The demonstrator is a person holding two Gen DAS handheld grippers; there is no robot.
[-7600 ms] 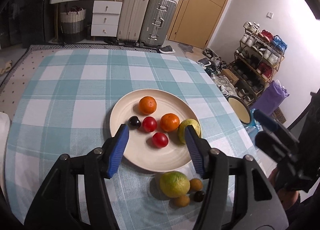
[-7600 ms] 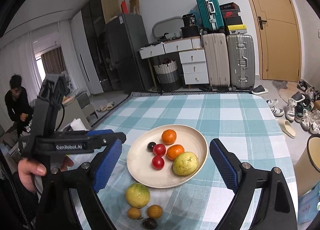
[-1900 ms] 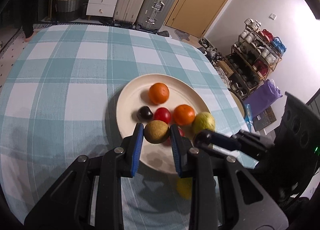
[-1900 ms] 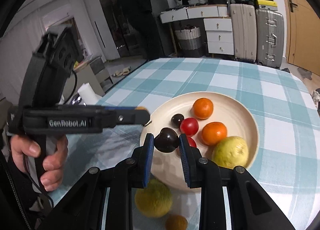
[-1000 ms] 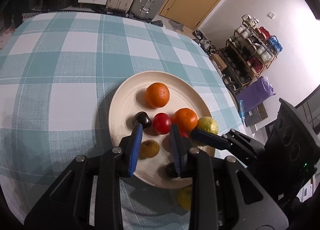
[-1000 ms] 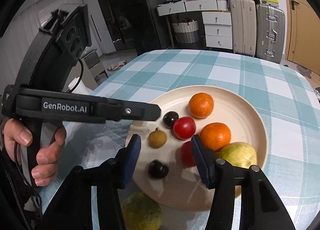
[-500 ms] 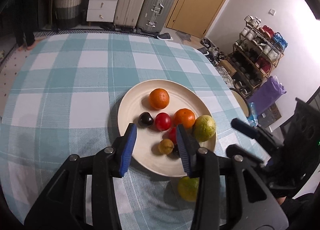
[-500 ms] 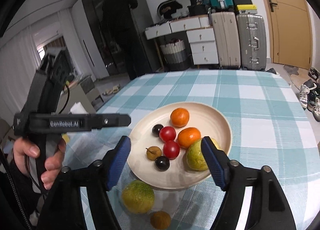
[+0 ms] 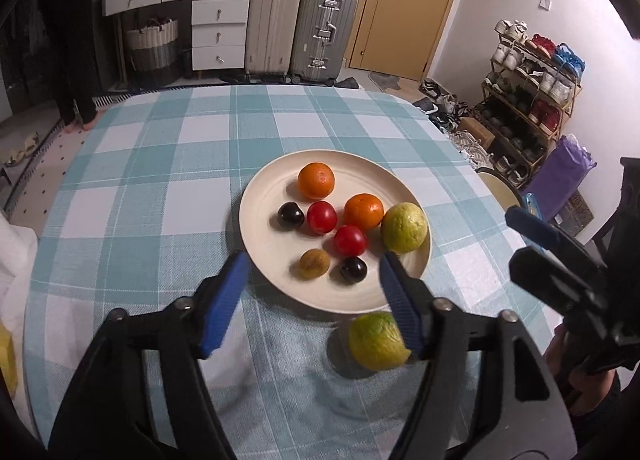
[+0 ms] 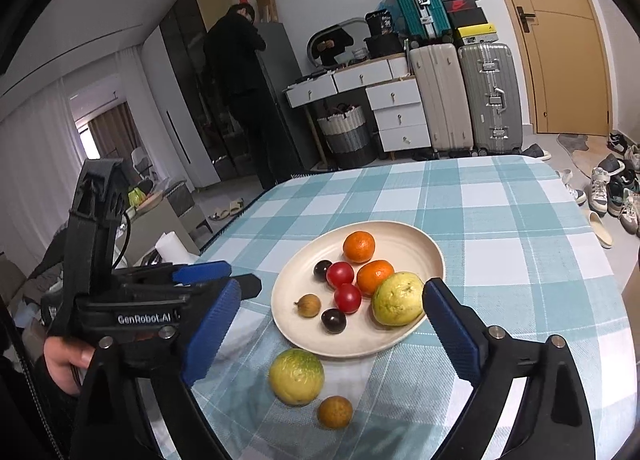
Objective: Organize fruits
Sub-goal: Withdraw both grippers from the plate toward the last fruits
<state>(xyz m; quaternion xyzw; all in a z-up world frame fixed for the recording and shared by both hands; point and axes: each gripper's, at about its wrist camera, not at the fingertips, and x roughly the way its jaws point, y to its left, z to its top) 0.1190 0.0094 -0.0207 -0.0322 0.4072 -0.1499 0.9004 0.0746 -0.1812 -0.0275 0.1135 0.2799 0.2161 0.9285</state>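
Observation:
A cream plate (image 9: 264, 195) (image 10: 424, 248) on the checked tablecloth holds two oranges (image 9: 316, 180), two red tomatoes (image 9: 321, 217), two dark plums (image 9: 353, 269), a small brown fruit (image 9: 315, 264) (image 10: 309, 305) and a yellow-green guava (image 9: 404, 227) (image 10: 397, 298). On the cloth in front of the plate lie a second green-yellow fruit (image 9: 374, 342) (image 10: 296, 376) and a small brown fruit (image 10: 335, 412). My left gripper (image 9: 316, 302) is open and empty above the plate's near edge. My right gripper (image 10: 332, 334) is open and empty, also short of the plate.
The table's right edge (image 9: 460, 147) drops to a floor with a shoe rack (image 9: 528, 71). Suitcases (image 9: 300, 27) and drawers stand beyond the far edge. A person (image 10: 240, 91) stands at the back left. White tissue (image 9: 8, 260) lies at the table's left edge.
Both grippers have let go of their fruit: a small brown fruit and a dark plum now lie on the plate. Both grippers have opened wide and drawn back from the plate.

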